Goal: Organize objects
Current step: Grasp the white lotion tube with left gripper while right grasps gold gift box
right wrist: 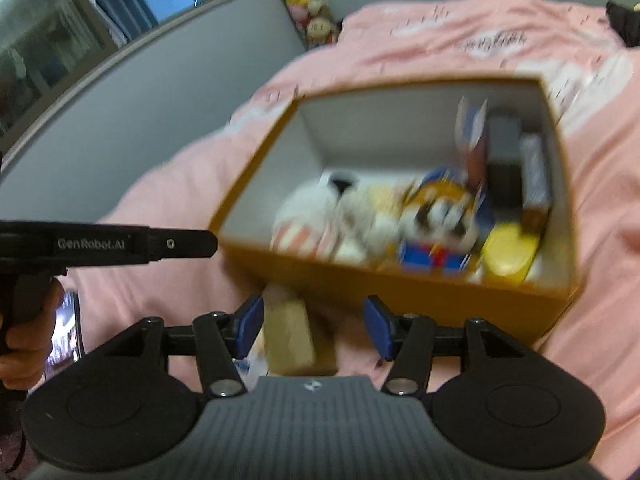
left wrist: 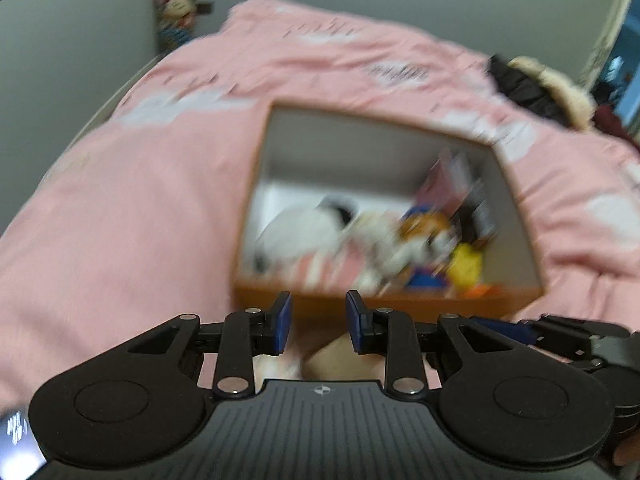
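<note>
Ahead of my left claw point(left wrist: 319, 322), parted and empty, an orange box point(left wrist: 384, 302) of plush toys point(left wrist: 304, 236) sits on the pink bed point(left wrist: 120, 208), long axis running away. Right view: my right claw point(right wrist: 314, 326), wide apart, flanks a tan block point(right wrist: 288, 340) standing beside the box; contact unclear.

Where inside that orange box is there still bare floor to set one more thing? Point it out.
The orange box has bare white floor only in its far-left corner, bordered by the back wall and the white plush. The near and right side is crowded: plush toys, a yellow item and upright packets. Outside it, the pink duvet lies open to the left.
</note>
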The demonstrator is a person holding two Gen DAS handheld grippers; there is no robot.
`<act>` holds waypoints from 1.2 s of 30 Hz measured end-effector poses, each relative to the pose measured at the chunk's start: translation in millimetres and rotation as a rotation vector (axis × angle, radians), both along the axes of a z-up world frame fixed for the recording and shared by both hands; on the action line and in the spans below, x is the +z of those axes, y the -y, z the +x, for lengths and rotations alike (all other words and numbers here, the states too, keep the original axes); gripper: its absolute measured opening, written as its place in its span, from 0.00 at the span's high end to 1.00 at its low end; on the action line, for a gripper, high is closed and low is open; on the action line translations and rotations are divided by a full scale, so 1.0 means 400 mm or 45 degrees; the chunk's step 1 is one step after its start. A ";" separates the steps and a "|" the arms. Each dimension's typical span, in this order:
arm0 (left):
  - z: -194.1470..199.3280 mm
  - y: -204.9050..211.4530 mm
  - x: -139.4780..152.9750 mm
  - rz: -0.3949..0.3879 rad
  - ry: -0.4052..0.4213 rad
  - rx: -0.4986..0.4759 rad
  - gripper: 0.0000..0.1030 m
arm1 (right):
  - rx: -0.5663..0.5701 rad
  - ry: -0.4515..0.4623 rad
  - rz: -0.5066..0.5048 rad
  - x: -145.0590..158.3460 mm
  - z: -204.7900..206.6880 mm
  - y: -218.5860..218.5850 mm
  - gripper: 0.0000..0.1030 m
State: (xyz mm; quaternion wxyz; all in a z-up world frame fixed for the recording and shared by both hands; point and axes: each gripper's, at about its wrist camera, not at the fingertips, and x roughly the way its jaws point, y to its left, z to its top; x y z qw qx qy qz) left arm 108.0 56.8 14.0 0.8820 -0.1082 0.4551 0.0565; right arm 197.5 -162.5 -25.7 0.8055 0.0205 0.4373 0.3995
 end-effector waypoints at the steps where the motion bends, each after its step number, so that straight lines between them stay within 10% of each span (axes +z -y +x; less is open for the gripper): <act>1: -0.011 -0.002 -0.021 0.007 -0.030 0.004 0.69 | 0.018 0.002 -0.022 -0.014 -0.010 -0.012 0.40; 13: -0.095 -0.003 -0.141 0.159 -0.189 0.036 0.69 | 0.194 0.228 -0.300 -0.104 -0.063 -0.163 0.28; 27: -0.086 -0.043 -0.189 0.067 -0.228 0.025 0.69 | 0.242 0.160 -0.365 -0.157 -0.033 -0.205 0.54; 32: -0.076 -0.016 -0.209 0.074 -0.236 -0.063 0.43 | 0.150 0.143 -0.363 -0.142 -0.027 -0.141 0.54; 36: -0.061 -0.001 -0.235 0.060 -0.273 -0.098 0.41 | 0.075 0.150 -0.386 -0.140 -0.021 -0.089 0.54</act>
